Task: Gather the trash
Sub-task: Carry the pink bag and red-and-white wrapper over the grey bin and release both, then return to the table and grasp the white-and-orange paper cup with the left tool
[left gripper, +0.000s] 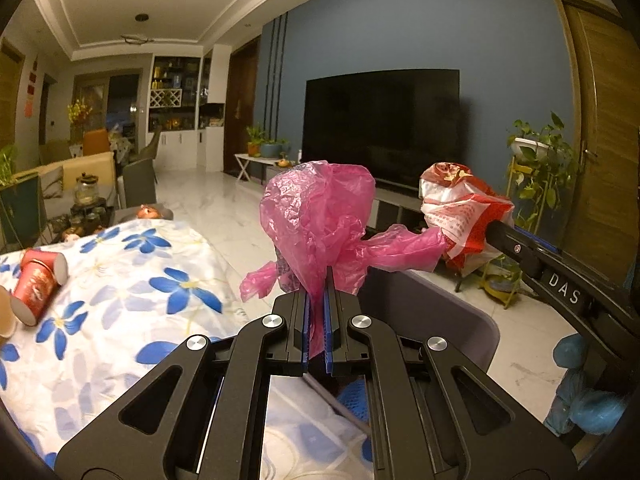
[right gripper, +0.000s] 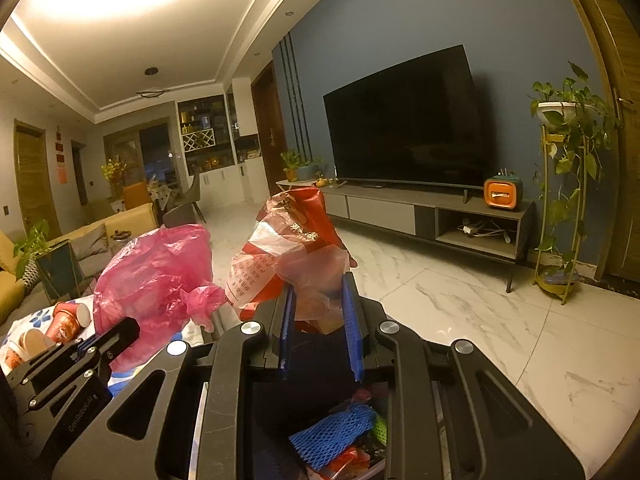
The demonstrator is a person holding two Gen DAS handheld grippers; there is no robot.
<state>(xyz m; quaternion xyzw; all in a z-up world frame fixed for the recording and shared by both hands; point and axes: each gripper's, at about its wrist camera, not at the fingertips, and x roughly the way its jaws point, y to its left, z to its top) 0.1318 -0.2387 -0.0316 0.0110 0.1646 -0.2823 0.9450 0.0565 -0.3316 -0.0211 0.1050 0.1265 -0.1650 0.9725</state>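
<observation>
Left claw [left gripper: 318,300] clamped on a pink plastic bag [left gripper: 320,216]; right claw [right gripper: 318,308] pinches a red-and-white plastic bag [right gripper: 288,248], both above a bin [left gripper: 476,320] beside the desk [left gripper: 120,280] edge.

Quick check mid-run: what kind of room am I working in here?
Most likely a home living room: a large television on a low media console, a yellow sofa to the left, and a potted trailing plant on a stand.

both tools [left gripper: 318,304] [right gripper: 318,320] raised, jaws clamped
</observation>
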